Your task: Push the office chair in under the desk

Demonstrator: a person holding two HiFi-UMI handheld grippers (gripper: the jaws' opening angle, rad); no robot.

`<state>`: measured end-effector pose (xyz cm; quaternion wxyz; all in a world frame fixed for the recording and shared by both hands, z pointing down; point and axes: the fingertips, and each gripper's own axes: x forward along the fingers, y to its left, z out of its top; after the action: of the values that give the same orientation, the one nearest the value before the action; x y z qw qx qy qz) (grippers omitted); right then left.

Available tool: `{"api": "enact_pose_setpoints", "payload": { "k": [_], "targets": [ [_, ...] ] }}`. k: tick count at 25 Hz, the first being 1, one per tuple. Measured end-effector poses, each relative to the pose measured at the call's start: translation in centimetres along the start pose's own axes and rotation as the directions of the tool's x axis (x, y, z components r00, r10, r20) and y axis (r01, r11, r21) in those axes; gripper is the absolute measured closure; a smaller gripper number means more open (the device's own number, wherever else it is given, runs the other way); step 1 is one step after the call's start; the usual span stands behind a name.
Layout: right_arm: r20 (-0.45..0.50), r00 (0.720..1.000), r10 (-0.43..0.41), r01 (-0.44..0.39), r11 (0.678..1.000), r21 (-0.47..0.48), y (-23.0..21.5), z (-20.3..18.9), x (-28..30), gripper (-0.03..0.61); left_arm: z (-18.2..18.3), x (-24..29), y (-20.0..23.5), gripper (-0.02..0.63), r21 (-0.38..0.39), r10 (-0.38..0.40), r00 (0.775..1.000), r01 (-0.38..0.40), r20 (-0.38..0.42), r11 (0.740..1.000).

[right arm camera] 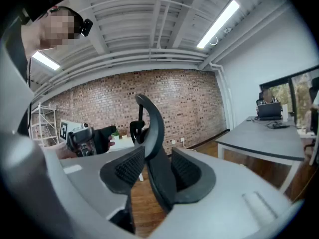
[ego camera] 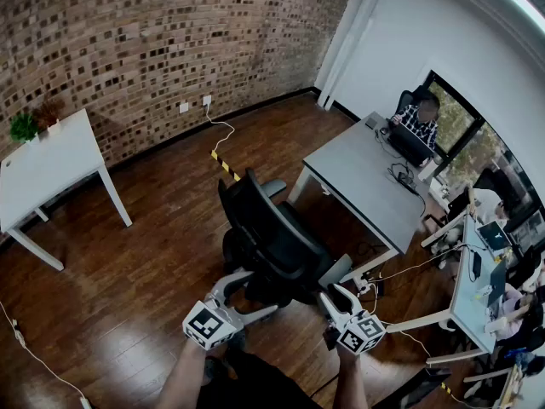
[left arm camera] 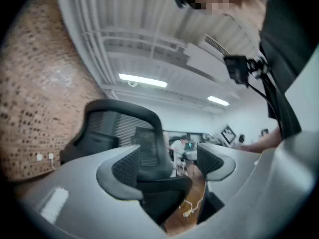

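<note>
Clenching: right gripper (right arm camera: 158, 159) grasps the office chair (ego camera: 272, 237) by its back edge, between its jaws.
Left gripper (left arm camera: 167, 163): released, armrest (left arm camera: 164, 183) just ahead between its jaws.
Desk (ego camera: 358, 177): beyond right gripper.

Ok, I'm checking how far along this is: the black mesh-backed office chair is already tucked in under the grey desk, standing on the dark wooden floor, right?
Not quite. The black mesh-backed office chair does stand on the dark wooden floor, but it is not under the grey desk yet. It sits out in the open, short of the desk's near edge. The head view shows this.
</note>
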<state>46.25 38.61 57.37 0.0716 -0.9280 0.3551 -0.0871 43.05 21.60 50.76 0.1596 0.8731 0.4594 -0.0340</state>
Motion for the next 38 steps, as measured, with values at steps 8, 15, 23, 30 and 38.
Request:
{"api": "enact_pose_setpoints", "payload": {
  "k": [8, 15, 23, 30, 38],
  "targets": [
    [0.047, 0.996, -0.073, 0.074, 0.997, -0.006, -0.6, 2.1, -3.2, 0.305, 5.0, -3.0, 14.5, 0.098, 0.14, 0.193, 0.981, -0.187, -0.026, 0.972],
    [0.063, 0.998, 0.024, -0.022, 0.999, -0.043, 0.0, 1.3, -0.6, 0.233, -2.3, 5.5, 21.3, 0.021, 0.02, -0.021, 0.953, 0.028, -0.301, 0.999],
    [0.055, 0.995, 0.078, -0.065, 0.977, -0.201, 1.1, 3.1, -0.2, 0.272, -2.8, 7.7, 16.8, 0.125, -0.151, -0.147, 0.961, 0.114, -0.235, 0.982],
    [0.074, 0.959, 0.275, -0.251, 0.939, -0.235, -3.5, 6.3, -5.8, 0.308, -0.5, 7.2, 10.7, 0.122, -0.015, -0.093, 0.968, 0.092, -0.234, 0.996],
    [0.031, 0.931, 0.365, -0.356, 0.921, -0.158, -5.9, 8.5, -5.8, 0.313, -4.6, 11.7, 3.5, 0.229, -0.178, -0.373, 0.841, 0.329, -0.393, 0.927]
  ]
}}
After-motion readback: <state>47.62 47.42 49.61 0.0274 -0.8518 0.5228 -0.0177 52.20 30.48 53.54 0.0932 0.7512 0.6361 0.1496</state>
